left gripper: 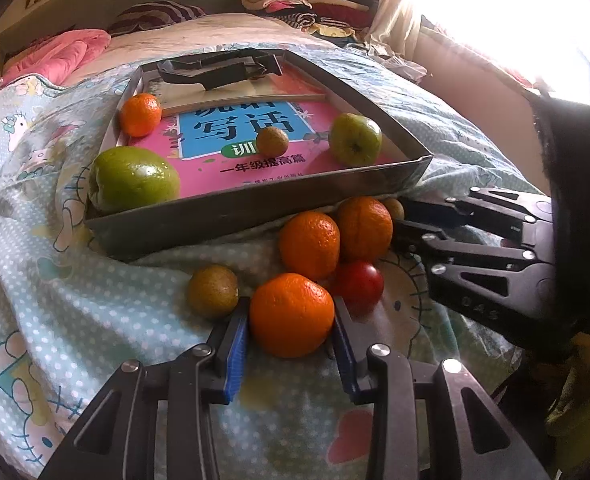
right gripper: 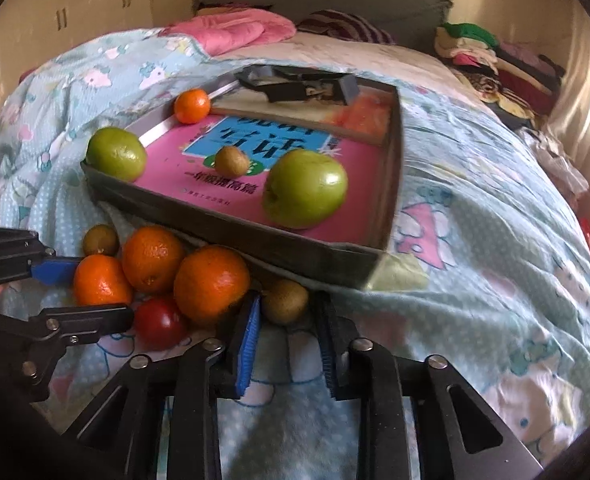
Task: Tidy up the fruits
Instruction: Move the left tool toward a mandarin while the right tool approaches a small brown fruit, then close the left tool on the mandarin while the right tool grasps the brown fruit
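Observation:
A dark tray (left gripper: 255,212) on the bed holds a pink book, two green apples (left gripper: 133,178) (left gripper: 355,139), a small orange (left gripper: 140,114) and a small brown fruit (left gripper: 272,142). In front of it lie oranges, a red tomato (left gripper: 359,282) and brown fruits. My left gripper (left gripper: 293,320) has its jaws on both sides of the nearest orange (left gripper: 291,314), touching it. My right gripper (right gripper: 289,312) is open around a small brown fruit (right gripper: 285,300) at the tray's front wall (right gripper: 255,240); the jaws stand apart from it.
Two more oranges (left gripper: 310,244) (left gripper: 365,228) sit behind the held one, a brown fruit (left gripper: 213,290) to its left. The bed has a blue patterned quilt (left gripper: 55,300). Folded clothes (left gripper: 315,0) are piled at the back. A pink blanket (right gripper: 231,32) lies near the headboard.

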Available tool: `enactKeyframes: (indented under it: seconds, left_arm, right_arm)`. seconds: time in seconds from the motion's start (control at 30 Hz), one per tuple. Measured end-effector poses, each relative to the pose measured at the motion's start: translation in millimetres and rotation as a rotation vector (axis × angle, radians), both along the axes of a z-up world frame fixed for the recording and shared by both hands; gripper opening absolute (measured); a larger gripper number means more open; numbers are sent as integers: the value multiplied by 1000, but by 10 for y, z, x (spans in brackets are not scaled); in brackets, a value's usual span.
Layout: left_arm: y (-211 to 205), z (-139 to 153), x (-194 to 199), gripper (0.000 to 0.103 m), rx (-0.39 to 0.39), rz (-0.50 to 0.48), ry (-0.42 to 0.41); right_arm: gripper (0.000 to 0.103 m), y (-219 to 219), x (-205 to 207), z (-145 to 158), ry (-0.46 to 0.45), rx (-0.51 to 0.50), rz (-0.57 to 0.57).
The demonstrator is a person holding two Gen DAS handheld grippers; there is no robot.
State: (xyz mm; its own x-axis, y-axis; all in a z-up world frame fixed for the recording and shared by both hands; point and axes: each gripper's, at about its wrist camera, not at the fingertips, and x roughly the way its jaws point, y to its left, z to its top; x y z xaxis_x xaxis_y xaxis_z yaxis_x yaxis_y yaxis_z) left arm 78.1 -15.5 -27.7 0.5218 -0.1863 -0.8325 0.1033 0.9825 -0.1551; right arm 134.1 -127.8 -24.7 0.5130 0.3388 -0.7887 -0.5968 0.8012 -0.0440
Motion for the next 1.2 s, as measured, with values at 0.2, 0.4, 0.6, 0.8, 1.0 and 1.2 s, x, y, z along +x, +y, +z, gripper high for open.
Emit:
enactKeyframes:
  seconds: [0.2,0.4,0.6,0.8,1.0,1.2]
  left_arm:
    - [-22,0,30,38,16,-1,3]
    - [-24,7,66,37,14,21,3]
    - [55,111,6,36,-34,33,1]
    - [112,304,-54,36,-51,61,-25]
    - [148,404,-45,36,-72,84,-34]
    - [160,502,9,36,-71,99,-53]
  right_arm:
    - [24,-137,-44,31,14,78,-44]
    - [24,-246,-141,105,10,149,-87]
    - [24,-269,-234,197,-2,192,-78]
    - [24,-327,-288,337,-25,233,-83]
    - [24,-349,-297,441,-51,250,-89]
    - [24,-377,-240,534,-70,265,-98]
